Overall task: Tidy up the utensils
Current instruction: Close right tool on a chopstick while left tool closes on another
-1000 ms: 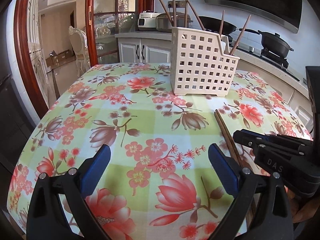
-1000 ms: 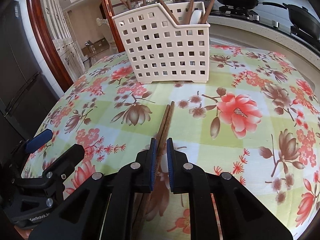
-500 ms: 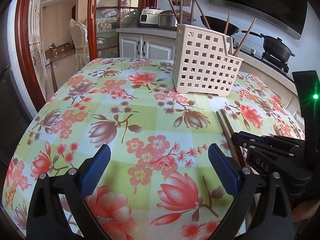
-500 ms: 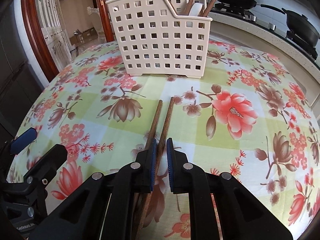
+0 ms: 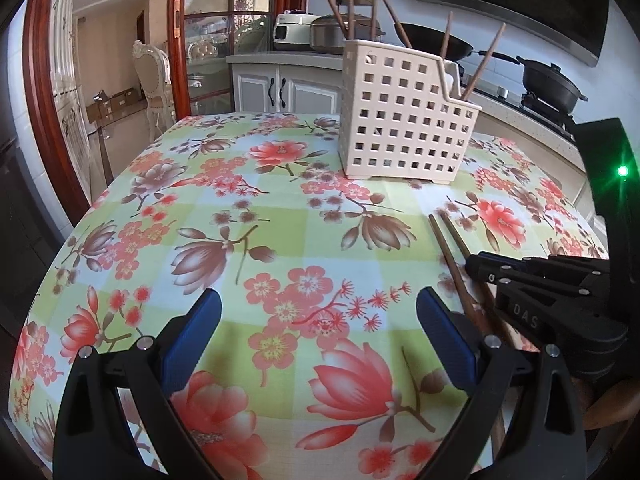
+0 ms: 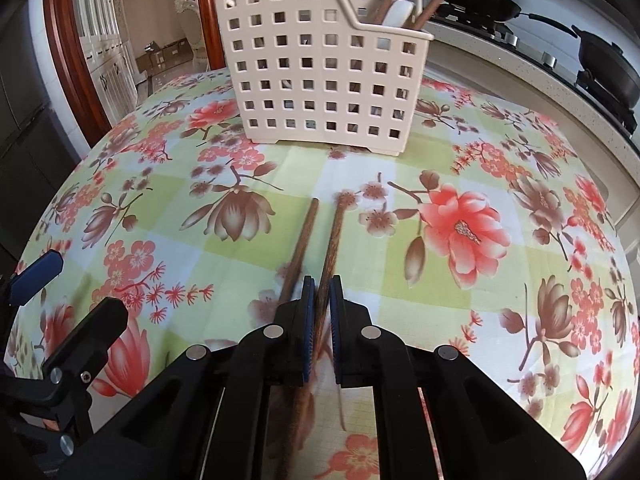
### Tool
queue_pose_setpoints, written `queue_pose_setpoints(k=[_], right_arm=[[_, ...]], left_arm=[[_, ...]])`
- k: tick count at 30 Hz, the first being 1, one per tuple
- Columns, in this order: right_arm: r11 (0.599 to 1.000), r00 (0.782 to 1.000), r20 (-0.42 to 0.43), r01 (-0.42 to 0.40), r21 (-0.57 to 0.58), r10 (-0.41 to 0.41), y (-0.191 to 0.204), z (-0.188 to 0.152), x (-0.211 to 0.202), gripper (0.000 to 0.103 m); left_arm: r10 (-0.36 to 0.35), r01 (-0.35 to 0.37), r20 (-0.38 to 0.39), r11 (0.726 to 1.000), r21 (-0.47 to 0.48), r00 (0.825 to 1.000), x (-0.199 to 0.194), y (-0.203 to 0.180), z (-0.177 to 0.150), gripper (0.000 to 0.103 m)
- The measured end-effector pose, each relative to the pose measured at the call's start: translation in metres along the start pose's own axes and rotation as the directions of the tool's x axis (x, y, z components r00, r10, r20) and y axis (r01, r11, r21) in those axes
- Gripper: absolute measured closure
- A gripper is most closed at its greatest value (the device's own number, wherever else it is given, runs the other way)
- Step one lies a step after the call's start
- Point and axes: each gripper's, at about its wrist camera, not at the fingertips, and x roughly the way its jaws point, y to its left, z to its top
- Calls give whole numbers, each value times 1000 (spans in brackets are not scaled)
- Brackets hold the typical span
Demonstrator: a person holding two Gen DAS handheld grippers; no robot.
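At the bottom centre of the right wrist view, the right gripper (image 6: 319, 304) is clamped on the right-hand one of two wooden chopsticks (image 6: 334, 232); the other seems to lie loose just left, though blur hides it. That grip suits lifting it towards the perforated utensil caddy (image 6: 320, 64) at the upper centre. The left gripper (image 5: 318, 320) gapes empty over the floral tablecloth (image 5: 256, 216).

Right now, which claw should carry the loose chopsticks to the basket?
Right. The right claw is already shut on a chopstick pointing at the basket. The left claw hangs open and empty off to the side.
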Motion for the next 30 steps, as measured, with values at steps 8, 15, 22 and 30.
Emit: queue_pose_setpoints(k=[8,15,22,30], right_arm=[[998,1000,22,-12,67,10,-46,-15,-17,97],[994,999,39,-37,107,33,-70,-25,-25,97],[994,997,61,-58,98,52,-78,-31,-30,97],[995,997,55,-61,83,57,-79,-35,-26,96]], left_arm=[[-68,69,-64,997,18,996,12,-28,12,9],[-84,101,-145,988,115,986,40,-74,22,43],[-67,98,-189,982,163,980,57,-100,24,64],[-59,92,-183,980,176,981,59,-100,22,72]])
